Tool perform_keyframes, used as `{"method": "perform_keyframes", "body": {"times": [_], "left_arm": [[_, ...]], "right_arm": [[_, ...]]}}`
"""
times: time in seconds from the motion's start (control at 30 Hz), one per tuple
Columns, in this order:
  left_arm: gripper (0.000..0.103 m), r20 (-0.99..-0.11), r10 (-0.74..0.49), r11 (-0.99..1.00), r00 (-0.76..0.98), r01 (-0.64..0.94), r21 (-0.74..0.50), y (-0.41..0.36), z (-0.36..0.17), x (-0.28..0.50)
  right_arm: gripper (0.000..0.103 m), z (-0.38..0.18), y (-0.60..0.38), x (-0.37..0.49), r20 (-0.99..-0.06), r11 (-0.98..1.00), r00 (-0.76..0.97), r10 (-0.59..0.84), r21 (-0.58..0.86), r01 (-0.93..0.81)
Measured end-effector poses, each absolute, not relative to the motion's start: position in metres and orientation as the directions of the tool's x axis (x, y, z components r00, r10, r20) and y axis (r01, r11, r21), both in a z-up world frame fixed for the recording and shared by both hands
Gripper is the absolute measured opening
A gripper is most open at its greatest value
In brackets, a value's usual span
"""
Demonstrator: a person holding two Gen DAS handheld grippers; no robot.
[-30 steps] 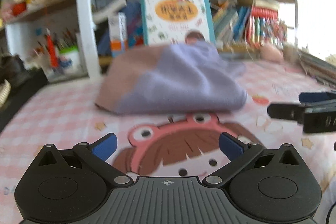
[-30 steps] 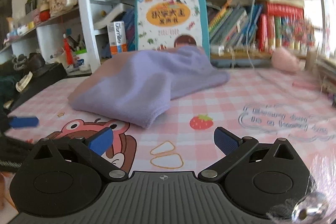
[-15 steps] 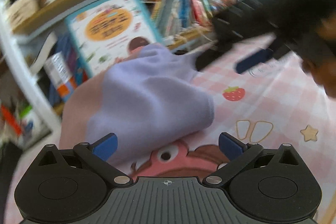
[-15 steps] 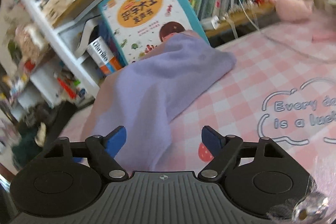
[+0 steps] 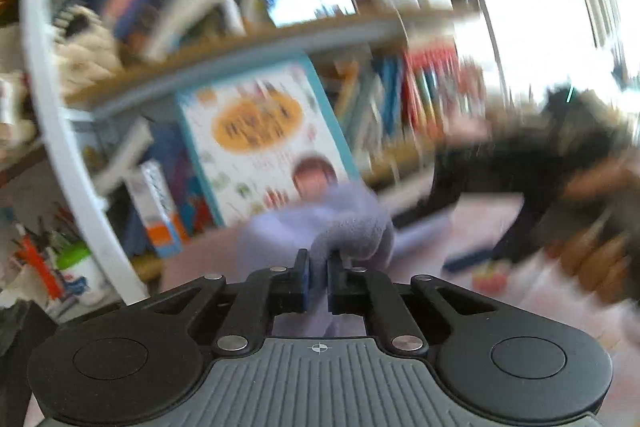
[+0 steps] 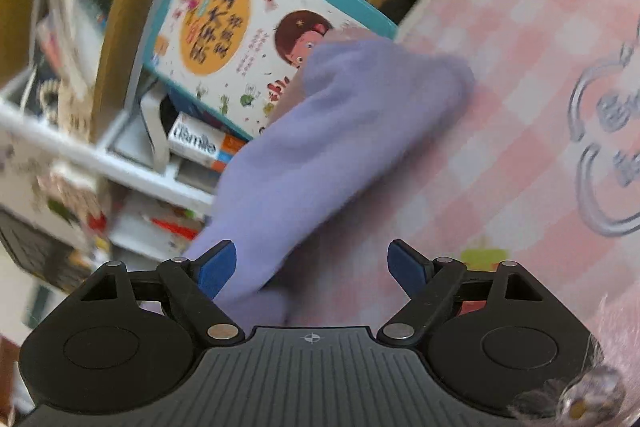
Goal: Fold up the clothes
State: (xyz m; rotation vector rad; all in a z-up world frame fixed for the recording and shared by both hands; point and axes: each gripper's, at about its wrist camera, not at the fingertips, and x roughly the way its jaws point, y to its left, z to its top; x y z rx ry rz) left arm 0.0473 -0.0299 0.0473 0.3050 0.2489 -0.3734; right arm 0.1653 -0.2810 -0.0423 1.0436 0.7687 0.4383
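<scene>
A lilac garment [image 6: 320, 131] lies bunched on the pink checked tablecloth [image 6: 512, 115], leaning toward a picture book. My left gripper [image 5: 317, 269] is shut on a fold of the garment [image 5: 352, 231], which bulges above the fingers. My right gripper [image 6: 312, 267] is open, its blue fingertips [image 6: 218, 267] wide apart, the left one at the garment's near edge. In the blurred left wrist view the right gripper [image 5: 520, 187] and the hand holding it show at the right.
A teal-edged picture book [image 6: 248, 23] stands against a bookshelf [image 5: 248, 51] full of books behind the garment. A white shelf post [image 5: 68, 163] and pen pots are at the left. Printed lettering [image 6: 612, 131] marks the cloth at the right.
My left gripper has moved in and shut on a fold of the garment. My right gripper has tilted and come closer to the garment, still open.
</scene>
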Motion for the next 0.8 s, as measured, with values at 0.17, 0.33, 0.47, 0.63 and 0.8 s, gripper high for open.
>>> {"method": "perform_keyframes", "body": {"times": [0.17, 0.33, 0.47, 0.63, 0.8], "left_arm": [[0.007, -0.230, -0.378, 0.891, 0.897, 0.420, 0.173, 0.001, 0.077, 0.004], [0.007, -0.260, -0.386, 0.892, 0.885, 0.430, 0.139, 0.009, 0.077, -0.013], [0.007, -0.190, -0.553, 0.822, 0.812, 0.569, 0.039, 0.002, 0.096, -0.023], [0.006, 0.097, -0.755, 0.635, 0.648, 0.761, -0.133, 0.018, 0.142, -0.035], [0.007, 0.152, -0.806, 0.524, 0.572, 0.809, -0.267, 0.043, 0.135, -0.027]], "right_arm": [[0.068, -0.063, -0.280, 0.175, -0.253, 0.220, 0.695, 0.673, 0.966, 0.138], [0.008, -0.049, -0.300, 0.164, -0.205, 0.185, 0.758, 0.619, 0.976, 0.113], [0.008, 0.041, -0.335, 0.148, -0.082, 0.313, 0.846, 0.526, 0.944, -0.103], [0.008, 0.193, -0.347, 0.114, 0.179, 0.494, 0.842, 0.509, 0.740, -0.456], [0.008, 0.261, -0.297, 0.112, 0.129, 0.649, 0.808, 0.575, 0.530, -0.547]]}}
